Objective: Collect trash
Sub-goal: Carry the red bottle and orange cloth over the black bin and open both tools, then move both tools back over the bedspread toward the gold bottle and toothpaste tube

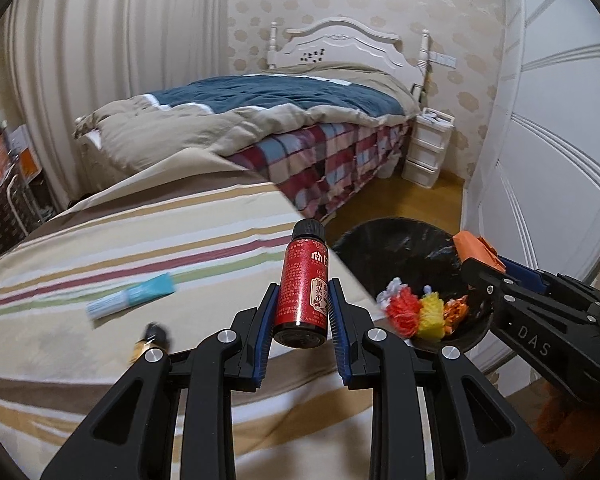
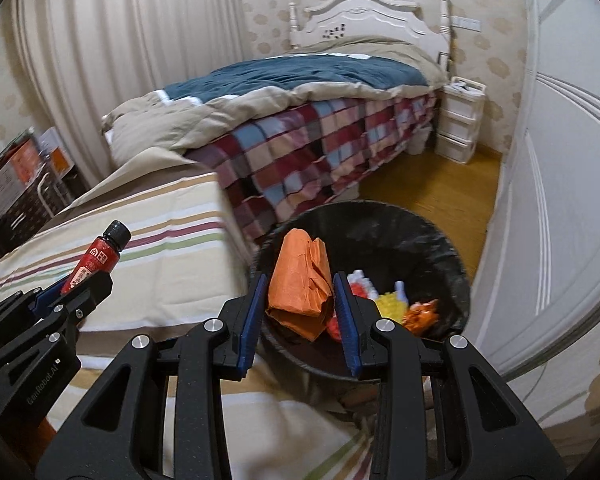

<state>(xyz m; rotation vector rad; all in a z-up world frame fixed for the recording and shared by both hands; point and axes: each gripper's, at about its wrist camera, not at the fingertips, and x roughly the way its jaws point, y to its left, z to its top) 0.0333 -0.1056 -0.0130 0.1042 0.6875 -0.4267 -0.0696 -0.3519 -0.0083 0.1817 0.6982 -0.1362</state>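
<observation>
The left hand-held gripper (image 1: 300,308) is clamped on a small red bottle (image 1: 300,288) with a black cap, its blue pads pressing the bottle's sides; the bottle stands nearly upright between them, cap away from the camera, over the edge of a surface covered in a striped cloth (image 1: 140,240), just beside the trash bin (image 1: 380,240). The right hand-held gripper (image 2: 300,308) is clamped on a crumpled orange paper wad (image 2: 300,292), held above the open mouth of the bin, which is lined with a black bag and stands on the wooden floor (image 2: 432,184) between the striped surface and a white door (image 2: 560,200). Inside the bin lie a red-orange pompom (image 1: 402,314), a yellow pompom (image 1: 432,312), something white, and a crinkled orange wrapper (image 1: 454,308). On the striped cloth, well apart from the bottle, lies a teal and white tube (image 1: 132,298), blurred, and near the left gripper's arm a small dark-capped object (image 1: 150,340) too blurred to identify. Beyond stands a bed (image 1: 284,120) with a blue and beige quilt and a checked cover.
</observation>
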